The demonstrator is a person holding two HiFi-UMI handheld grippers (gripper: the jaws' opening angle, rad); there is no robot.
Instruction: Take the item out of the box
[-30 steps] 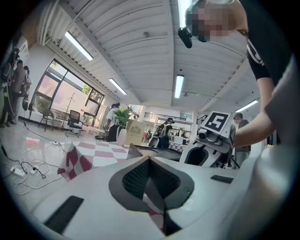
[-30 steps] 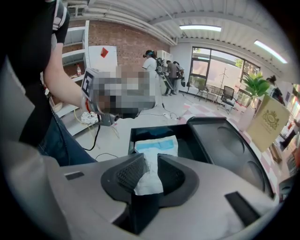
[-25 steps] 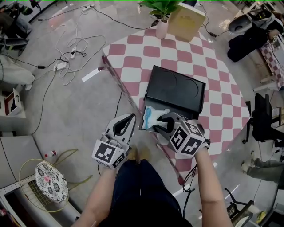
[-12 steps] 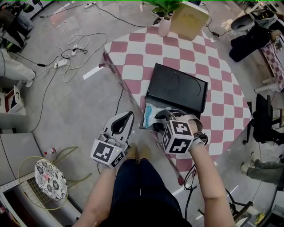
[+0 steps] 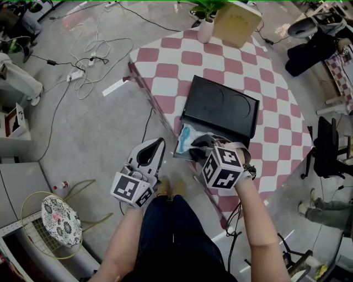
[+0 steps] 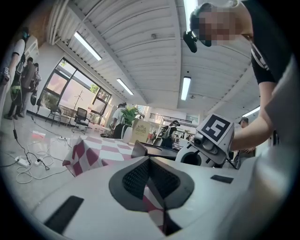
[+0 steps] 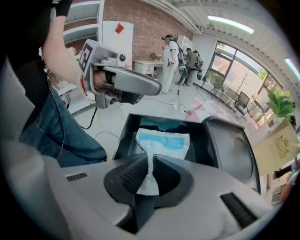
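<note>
A black box (image 5: 186, 147) stands open at the near edge of the checkered table (image 5: 182, 60), its lid (image 5: 223, 107) folded back. A white and blue flat packet (image 7: 161, 143) lies partly in the box (image 7: 129, 133), seen also as the packet (image 5: 186, 136) in the head view. My right gripper (image 7: 149, 176) is shut on the packet's near edge, just over the box's front. My left gripper (image 5: 148, 156) hangs off the table's left side, shut with nothing in it; in its own view the left gripper (image 6: 149, 177) shows jaws pressed together.
A potted plant (image 5: 204, 16) and a tan board (image 5: 236, 23) stand at the table's far edge. Cables (image 5: 91, 55) trail on the floor to the left. A wire basket with a patterned disc (image 5: 58, 220) sits at lower left. Office chairs (image 5: 325, 148) stand right.
My right gripper has drawn back a little toward me with the packet pinched. The left gripper stays about where it was, beside the table.
</note>
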